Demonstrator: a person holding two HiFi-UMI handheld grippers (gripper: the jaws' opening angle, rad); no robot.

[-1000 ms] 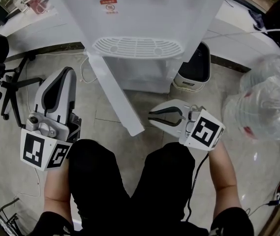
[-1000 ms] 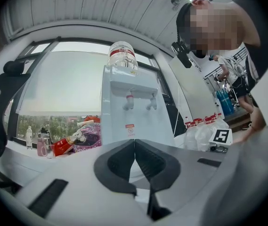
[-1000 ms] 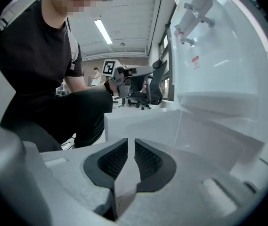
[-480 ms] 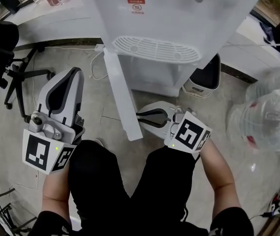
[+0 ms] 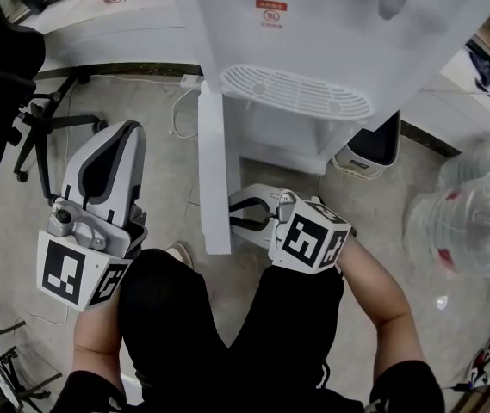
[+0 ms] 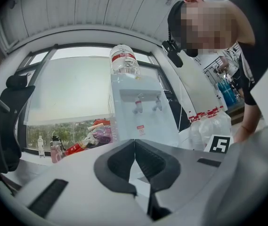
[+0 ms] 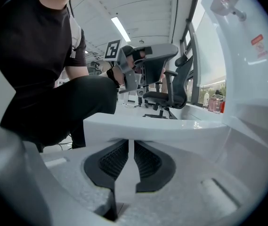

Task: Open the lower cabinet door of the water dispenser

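We see the water dispenser [image 5: 331, 50] and its cabinet door [image 5: 214, 179] as smooth, glossy white plastic. The left tool [image 5: 127, 132] and right tool [image 5: 232, 212] have matt pale plastic shells, the right's finely grained, with dark ribbed rubbery pads [image 7: 112, 161]. At the frame's right the bottles [image 5: 464, 222] are crinkled clear plastic; the floor [image 5: 154, 144] is smooth, faintly shiny tile.

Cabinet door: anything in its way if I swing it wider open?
The right gripper is clamped on the cabinet door at its free edge. On the opening side, a shoe lies close to that edge and the left gripper hangs farther out; both may block it.
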